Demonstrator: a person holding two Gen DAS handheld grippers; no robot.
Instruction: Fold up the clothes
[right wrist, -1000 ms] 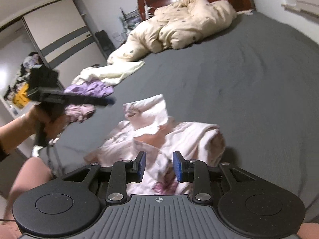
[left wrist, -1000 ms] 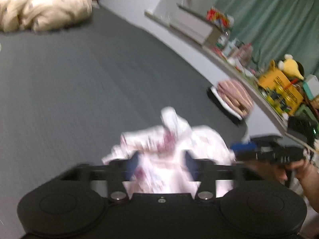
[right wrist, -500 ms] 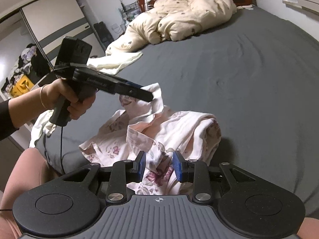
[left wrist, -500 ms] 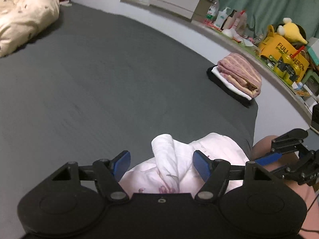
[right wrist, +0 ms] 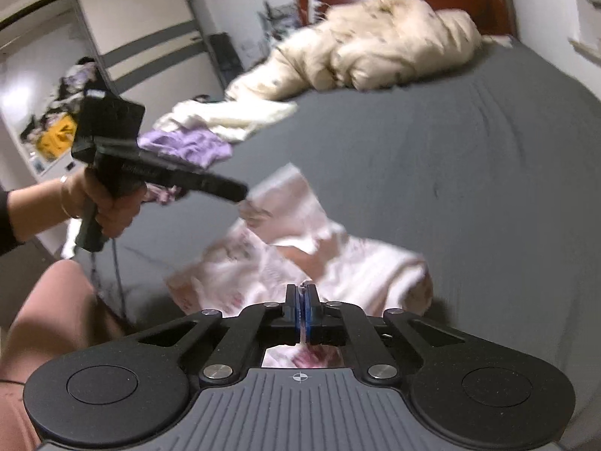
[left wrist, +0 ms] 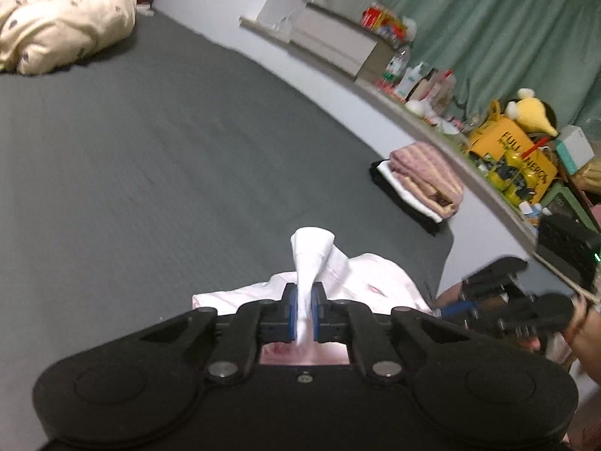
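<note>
A crumpled pink floral garment (left wrist: 370,276) (right wrist: 349,263) lies near the front edge of the dark grey bed (left wrist: 169,158). My left gripper (left wrist: 304,314) is shut on a raised white fold of it that sticks up between the blue pads. In the right wrist view the left gripper (right wrist: 240,192) is held by a hand at the garment's lifted corner. My right gripper (right wrist: 302,314) is shut on a thin edge of the same garment. The right gripper (left wrist: 456,306) also shows at the garment's right side in the left wrist view, blurred.
A cream duvet (right wrist: 375,49) is heaped at the headboard. Purple clothes (right wrist: 184,146) and a cream cloth (right wrist: 233,116) lie at the bed's left side. A folded stack (left wrist: 424,180) sits at the right edge below a cluttered ledge (left wrist: 507,150). A person's leg (right wrist: 52,319) is at the left.
Both grippers have closed on the garment. The left gripper's pads came together around the upright white fold; the right's narrow gap shut on an edge of fabric.
</note>
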